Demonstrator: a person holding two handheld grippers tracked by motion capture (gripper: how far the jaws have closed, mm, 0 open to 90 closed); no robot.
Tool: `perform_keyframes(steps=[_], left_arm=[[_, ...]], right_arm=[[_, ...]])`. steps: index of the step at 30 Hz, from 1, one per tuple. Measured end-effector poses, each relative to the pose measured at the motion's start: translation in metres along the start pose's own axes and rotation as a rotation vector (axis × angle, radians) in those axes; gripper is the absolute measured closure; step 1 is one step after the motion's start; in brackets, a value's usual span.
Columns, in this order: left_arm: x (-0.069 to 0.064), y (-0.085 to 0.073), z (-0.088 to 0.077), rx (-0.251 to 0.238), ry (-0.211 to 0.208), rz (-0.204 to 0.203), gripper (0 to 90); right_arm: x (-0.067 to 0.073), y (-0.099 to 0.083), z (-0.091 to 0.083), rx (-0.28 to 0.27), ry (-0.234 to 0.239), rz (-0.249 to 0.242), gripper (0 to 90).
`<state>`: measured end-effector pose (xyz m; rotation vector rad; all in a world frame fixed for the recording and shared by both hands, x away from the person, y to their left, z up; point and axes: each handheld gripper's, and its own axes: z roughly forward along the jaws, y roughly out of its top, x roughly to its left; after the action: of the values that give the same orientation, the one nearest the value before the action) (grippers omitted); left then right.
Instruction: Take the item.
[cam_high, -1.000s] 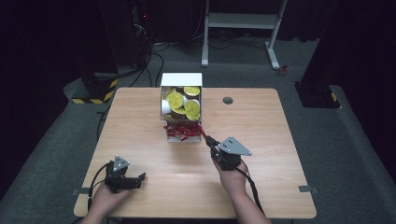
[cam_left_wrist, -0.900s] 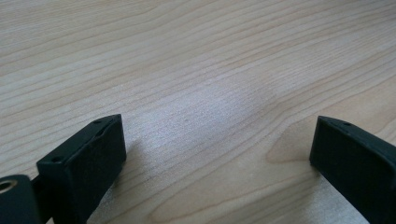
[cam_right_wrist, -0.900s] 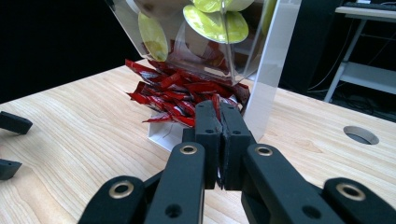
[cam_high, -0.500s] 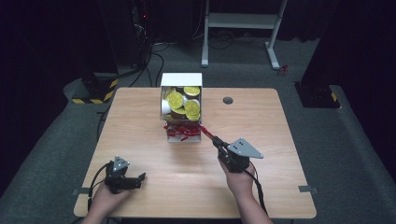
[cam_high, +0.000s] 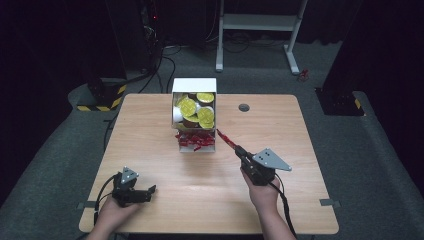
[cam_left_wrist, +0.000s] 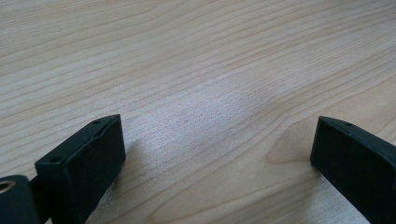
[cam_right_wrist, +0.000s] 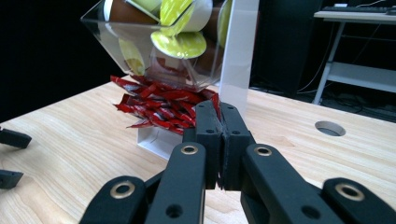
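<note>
Pale wood worktop (cam_high: 165, 170): light grain, with a round cable hole (cam_high: 244, 107) near its far edge, right of the dispenser.
Dispenser (cam_high: 194, 117): white-backed stand at the far middle of the worktop; a clear upper bin (cam_right_wrist: 140, 42) tilts forward over a lower tray.
Upper bin contents: brown coffee pods with yellow-green foil lids (cam_high: 188, 106), piled loosely.
Lower tray contents: red sachets (cam_high: 195, 140), heaped and spilling toward the front edge; in the right gripper view they lie just under the clear bin (cam_right_wrist: 159, 105).
Right tongs (cam_high: 238, 148): held in the person's right hand (cam_high: 262, 192), right of the dispenser's front, pointing up and left toward it; jaws pressed together on a red sachet strip (cam_high: 225, 138) that sticks out beyond the tips toward the tray. In the right gripper view the two black jaws (cam_right_wrist: 220, 122) meet with no gap; the strip itself is hard to make out there.
Left tongs (cam_high: 148, 190): held in the left hand (cam_high: 112, 215) at the near left of the worktop, low over the wood, well apart from the dispenser; jaws spread wide with bare wood between them (cam_left_wrist: 219, 140), holding nothing.
Surroundings: dark floor, a white frame stand (cam_high: 260, 22) behind the worktop, and black-and-yellow striped bases (cam_high: 102, 95) at far left.
</note>
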<state>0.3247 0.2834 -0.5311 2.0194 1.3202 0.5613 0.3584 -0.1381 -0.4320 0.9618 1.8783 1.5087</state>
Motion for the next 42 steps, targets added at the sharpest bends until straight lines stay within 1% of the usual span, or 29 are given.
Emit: perform_keyframes(steps=[3, 4, 13, 15, 17, 21, 23, 25, 29, 35, 37, 38, 39, 42], left_arm=[[0.000, 0.000, 0.000, 0.003, -0.001, 0.006, 2.9], [0.000, 0.000, 0.000, 0.004, -0.001, 0.007, 2.8], [0.000, 0.000, 0.000, 0.003, -0.003, 0.006, 2.5], [0.000, 0.000, 0.000, 0.004, -0.004, 0.007, 2.4], [0.000, 0.000, 0.000, 0.004, -0.004, 0.007, 2.2], [0.000, 0.001, 0.001, 0.006, -0.005, 0.009, 1.8], [0.000, 0.001, 0.001, 0.007, -0.005, 0.009, 1.8], [0.000, 0.001, 0.001, 0.005, -0.005, 0.008, 1.5], [0.000, 0.001, 0.001, 0.006, -0.005, 0.008, 1.5], [0.000, 0.001, 0.001, 0.007, -0.005, 0.009, 1.5], [0.000, 0.001, 0.001, 0.008, -0.006, 0.008, 1.5], [0.000, 0.001, 0.001, 0.008, -0.006, 0.009, 1.5], [0.000, 0.001, 0.001, 0.008, -0.006, 0.007, 1.5], [0.000, 0.001, 0.001, 0.008, -0.006, 0.007, 1.5]], right_arm=[[-0.003, 0.001, -0.003, -0.007, -0.007, -0.004, 88.8], [-0.003, 0.001, -0.004, -0.007, -0.011, 0.002, 88.8], [-0.010, 0.004, -0.010, -0.029, -0.036, 0.007, 88.8], [-0.012, 0.004, -0.011, -0.026, -0.043, 0.014, 88.8], [-0.013, 0.004, -0.011, -0.026, -0.044, 0.010, 88.8], [-0.019, 0.004, -0.014, -0.026, -0.069, 0.007, 88.9], [-0.020, 0.004, -0.014, -0.023, -0.071, 0.006, 88.9], [-0.025, 0.003, -0.015, -0.027, -0.085, 0.019, 88.9], [-0.032, 0.002, -0.016, -0.029, -0.103, 0.023, 88.9], [-0.046, -0.004, -0.017, -0.018, -0.129, 0.047, 88.9], [-0.047, -0.004, -0.017, -0.016, -0.132, 0.050, 88.9], [-0.049, -0.005, -0.017, -0.016, -0.132, 0.058, 88.9], [-0.054, -0.006, -0.018, -0.017, -0.138, 0.074, 88.9], [-0.057, -0.007, -0.019, -0.015, -0.143, 0.082, 88.9]])
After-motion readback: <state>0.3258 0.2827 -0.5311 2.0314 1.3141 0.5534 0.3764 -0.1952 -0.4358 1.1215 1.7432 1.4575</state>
